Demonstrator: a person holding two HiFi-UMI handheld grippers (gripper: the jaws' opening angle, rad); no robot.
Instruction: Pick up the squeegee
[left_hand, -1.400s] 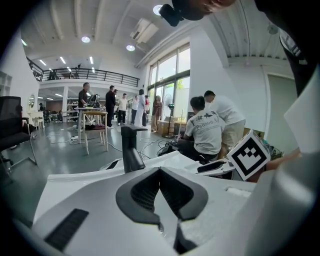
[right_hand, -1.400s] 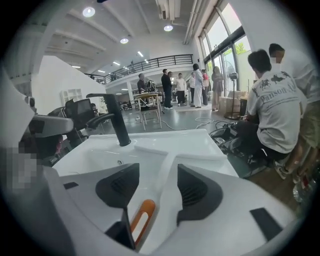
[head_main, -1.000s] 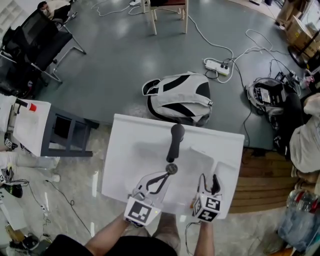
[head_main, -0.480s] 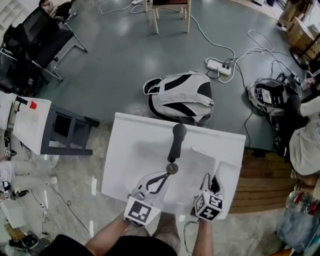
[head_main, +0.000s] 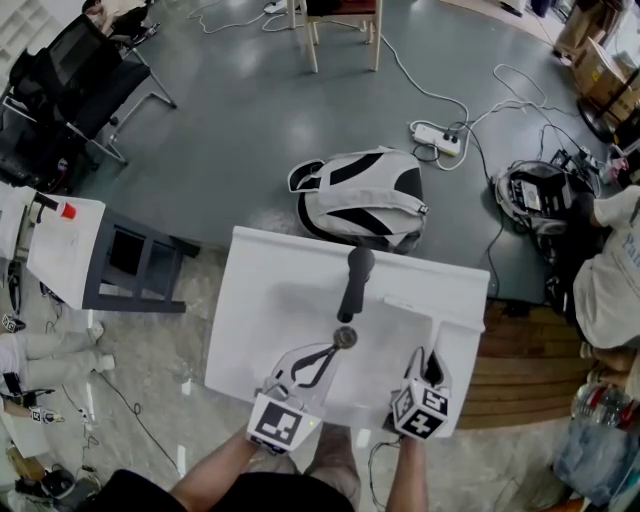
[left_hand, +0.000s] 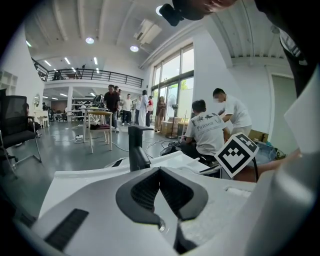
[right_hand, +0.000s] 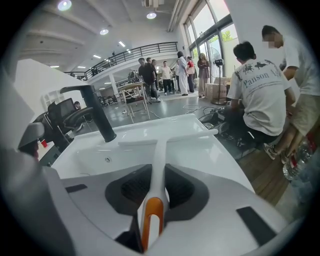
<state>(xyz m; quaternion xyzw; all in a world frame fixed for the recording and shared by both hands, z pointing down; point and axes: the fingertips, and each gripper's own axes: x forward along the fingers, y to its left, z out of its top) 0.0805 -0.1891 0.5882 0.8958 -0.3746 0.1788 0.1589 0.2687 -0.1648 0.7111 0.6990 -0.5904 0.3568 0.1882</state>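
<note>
A white squeegee (right_hand: 158, 155) with an orange handle end lies on the right side of the white sink (head_main: 258, 300), its blade (head_main: 410, 306) crosswise toward the far side. My right gripper (right_hand: 156, 172) is at the handle, jaws closing, and the black pads press on both sides of the handle. In the head view the right gripper (head_main: 429, 366) sits at the sink's near right corner. My left gripper (head_main: 335, 350) hovers over the basin in front of the black faucet (head_main: 352, 280), shut with nothing between its fingers. The left gripper (left_hand: 159, 170) points at the faucet (left_hand: 136, 152).
A grey and white backpack (head_main: 360, 195) lies on the floor behind the sink. A power strip (head_main: 435, 132) and cables lie further back. A white side table (head_main: 65, 255) stands left, wooden boards (head_main: 530, 360) right. People (right_hand: 260, 95) crouch to the right.
The right gripper's jaws have closed in from wide apart onto the squeegee handle, and the gripper rolled slightly. The left gripper has not moved.
</note>
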